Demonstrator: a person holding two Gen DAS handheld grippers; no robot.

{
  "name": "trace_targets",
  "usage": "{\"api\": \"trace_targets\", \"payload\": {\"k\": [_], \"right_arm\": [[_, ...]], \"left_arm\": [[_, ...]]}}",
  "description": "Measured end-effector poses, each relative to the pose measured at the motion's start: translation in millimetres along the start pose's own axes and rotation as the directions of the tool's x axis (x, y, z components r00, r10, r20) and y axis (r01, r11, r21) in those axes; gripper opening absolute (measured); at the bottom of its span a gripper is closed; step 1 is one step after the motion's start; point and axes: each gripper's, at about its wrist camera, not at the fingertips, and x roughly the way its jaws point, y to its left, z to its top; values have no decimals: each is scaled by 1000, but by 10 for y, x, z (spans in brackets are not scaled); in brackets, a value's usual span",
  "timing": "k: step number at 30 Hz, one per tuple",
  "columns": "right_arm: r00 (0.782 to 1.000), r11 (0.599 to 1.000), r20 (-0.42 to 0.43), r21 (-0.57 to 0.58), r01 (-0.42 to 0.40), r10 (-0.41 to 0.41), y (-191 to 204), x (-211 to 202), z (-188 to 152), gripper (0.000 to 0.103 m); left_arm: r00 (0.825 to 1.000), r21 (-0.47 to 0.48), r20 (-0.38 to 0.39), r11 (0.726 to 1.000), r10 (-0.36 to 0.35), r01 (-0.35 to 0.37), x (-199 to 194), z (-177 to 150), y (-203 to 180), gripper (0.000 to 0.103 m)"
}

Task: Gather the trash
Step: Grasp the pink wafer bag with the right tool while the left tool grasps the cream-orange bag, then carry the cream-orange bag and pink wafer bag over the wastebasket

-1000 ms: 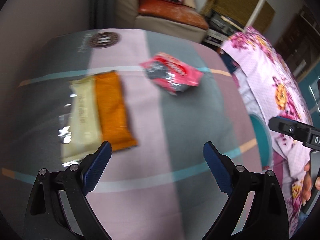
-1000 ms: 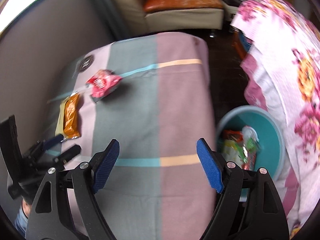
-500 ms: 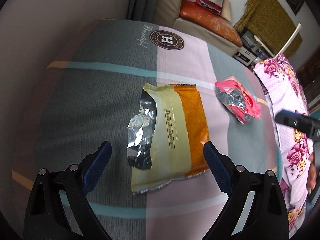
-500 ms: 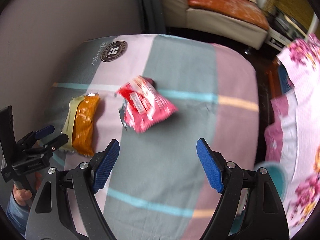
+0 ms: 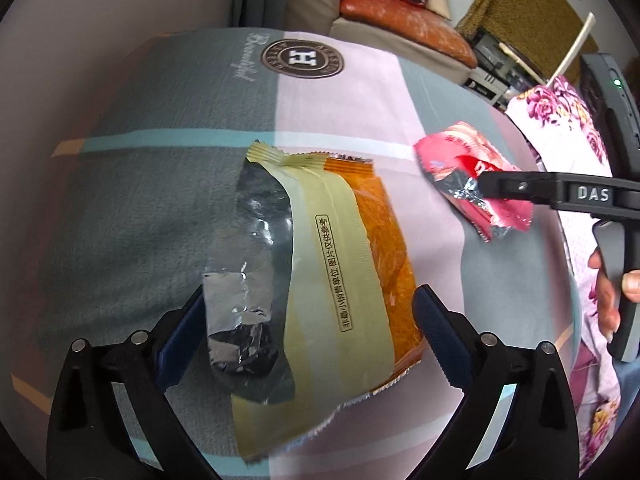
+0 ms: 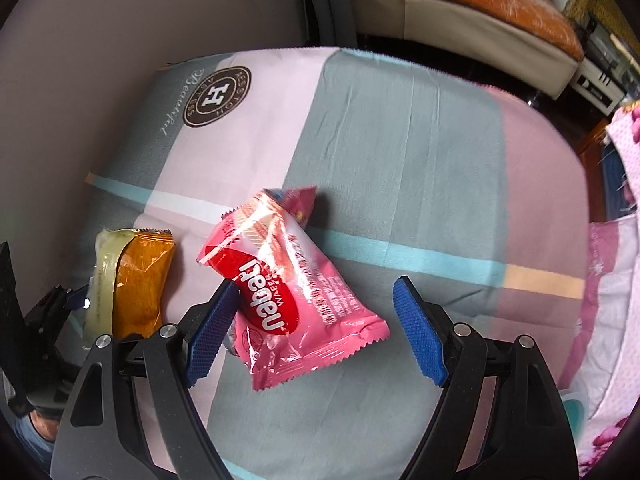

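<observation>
- Carrying surface: a table under a checked cloth (image 6: 400,128) of grey, pink and teal bands, with a round brown emblem near its far-left corner.
- Item 1: yellow-and-orange wrapper (image 5: 320,264), torn open with its foil lining showing, lying flat toward the left edge of the table. Not yet picked up.
- Item 2: pink wafer wrapper (image 6: 296,300), crumpled, lying near the middle of the table, just beside Item 1 on its right and apart from it. Not yet picked up.
- Left gripper (image 5: 308,332): jaws wide apart, straddling the near end of the yellow-and-orange wrapper. The left pad sits partly behind the foil flap, the right pad just beside the orange edge. No squeeze on the wrapper is evident.
- Right gripper (image 6: 312,332): jaws wide apart, over the pink wafer wrapper. The left pad is at the wrapper's red logo, possibly touching; the right pad stands clear of it. Nothing is clamped.
- Bin: only a teal sliver (image 6: 576,404) shows past the right edge of the table, partly hidden by a floral cloth (image 6: 612,280); its contents cannot be seen.
- Status, as judged: both pieces of trash visible on the table remain uncollected. Each tool is lined up on its own wrapper, so the approach looks nearly finished.
- Remaining, as judged: closing on both wrappers, lifting, carrying them past the right edge, dropping them in.
</observation>
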Motion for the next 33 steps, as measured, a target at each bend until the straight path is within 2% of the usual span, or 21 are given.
{"api": "trace_targets", "payload": {"k": [1,3,4,5,6,7,8,10,20,33], "right_arm": [[1000,1000,0,-1,-5,5,-11,15,-21,66],[1000,1000,-1,3,-29,29,5,53,-97,51],[1000,1000,5,1,-27,27,2,52,-110,49],[1000,1000,17,-3,-23,23,19,35,-136,48],[999,1000,31,-1,-26,26,44,-2,-168,46],[999,1000,34,0,-28,28,47,-12,-179,44],[999,999,44,3,-32,32,59,-51,-206,42],[997,999,63,17,-37,35,65,-161,-282,31],[990,995,138,88,-37,24,-12,-663,-735,30],[974,975,225,216,-46,-4,-384,-1276,-1555,30]], "left_arm": [[1000,16,12,1000,-1,0,-10,-15,-44,89],[1000,39,19,999,-18,17,-22,-23,-141,57],[999,47,21,998,-30,29,-34,-27,-191,49],[999,49,22,998,-48,47,-51,-33,-230,36],[998,47,26,998,-53,51,-58,-30,-252,28],[998,45,37,998,-52,50,-83,-37,-274,25],[998,44,45,998,-50,48,-101,-40,-286,23],[997,31,57,998,-56,54,-157,-49,-284,22],[994,71,86,996,-65,59,-470,-177,-506,20],[991,181,54,977,-121,109,-632,-498,-1225,20]]}}
